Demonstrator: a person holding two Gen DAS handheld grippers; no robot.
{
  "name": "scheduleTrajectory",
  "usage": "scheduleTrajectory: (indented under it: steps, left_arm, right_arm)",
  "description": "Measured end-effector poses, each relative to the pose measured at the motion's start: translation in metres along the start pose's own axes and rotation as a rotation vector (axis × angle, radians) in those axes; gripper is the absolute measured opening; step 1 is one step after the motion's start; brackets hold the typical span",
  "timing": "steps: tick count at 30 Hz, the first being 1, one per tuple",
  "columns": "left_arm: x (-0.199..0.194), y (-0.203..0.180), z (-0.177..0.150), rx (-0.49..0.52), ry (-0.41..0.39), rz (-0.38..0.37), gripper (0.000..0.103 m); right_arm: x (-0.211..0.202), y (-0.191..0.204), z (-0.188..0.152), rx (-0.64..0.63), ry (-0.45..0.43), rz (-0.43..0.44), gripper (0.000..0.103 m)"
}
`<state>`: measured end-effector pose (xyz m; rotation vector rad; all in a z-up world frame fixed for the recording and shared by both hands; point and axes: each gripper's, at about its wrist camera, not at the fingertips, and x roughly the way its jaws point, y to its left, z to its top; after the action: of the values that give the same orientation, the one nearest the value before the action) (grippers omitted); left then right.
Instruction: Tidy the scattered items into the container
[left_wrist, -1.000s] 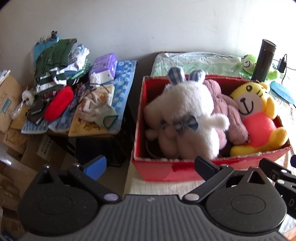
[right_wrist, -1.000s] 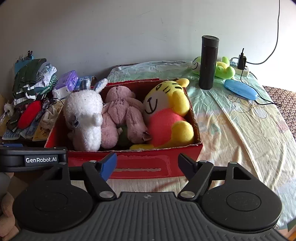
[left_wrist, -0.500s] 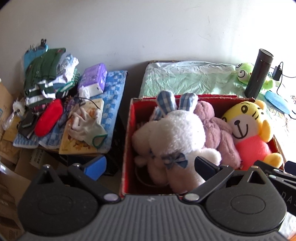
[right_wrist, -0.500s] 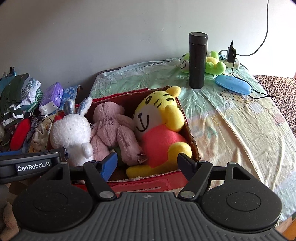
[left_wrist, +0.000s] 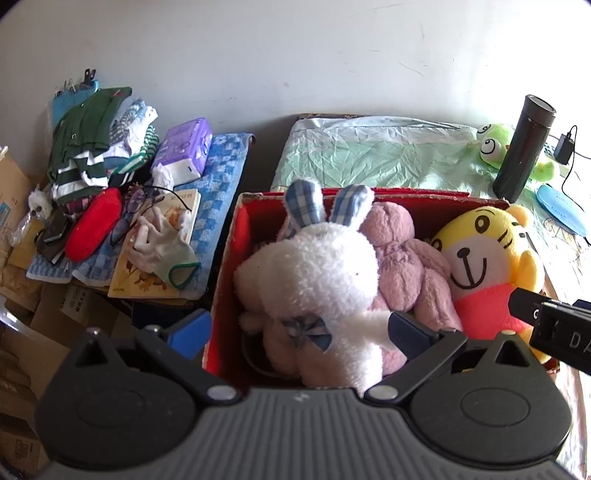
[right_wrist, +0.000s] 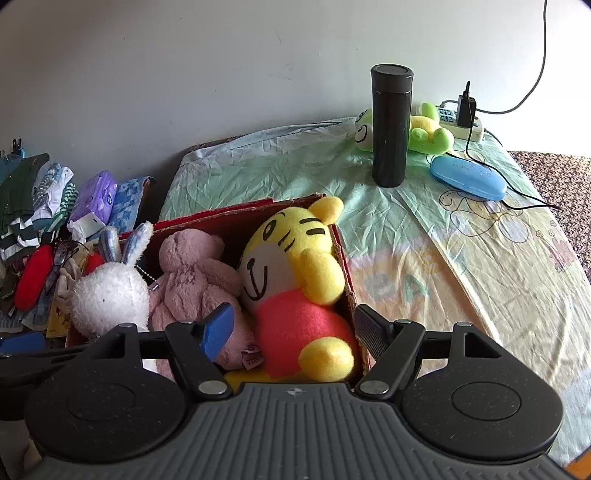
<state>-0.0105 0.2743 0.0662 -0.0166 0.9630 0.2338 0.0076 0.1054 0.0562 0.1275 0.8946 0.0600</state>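
The bed (right_wrist: 461, 273), spread with a pale green and yellow cartoon-print sheet, carries the red box (right_wrist: 343, 258) right under the fingers of both grippers. Beyond the right gripper's fingers a black flask (right_wrist: 390, 125) stands upright – a green frog plush (right_wrist: 428, 131) lies just behind it, a blue case (right_wrist: 468, 178) near its right side, and a white power strip (right_wrist: 463, 123) with a plugged-in charger sits farthest back, by the wall.
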Motion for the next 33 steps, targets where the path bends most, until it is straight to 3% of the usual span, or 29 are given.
scheduleTrajectory:
  steps: [13,33]
  left_arm:
    - [0.009,-0.002,0.009,0.006,0.003,0.054,0.101]
    - [0.023,-0.006,0.001,0.016,0.057,0.007,0.101]
  right_arm:
    - [0.009,0.003,0.008,-0.044,-0.032,0.060,0.075]
    - [0.013,0.006,0.000,-0.036,-0.004,0.034,0.074]
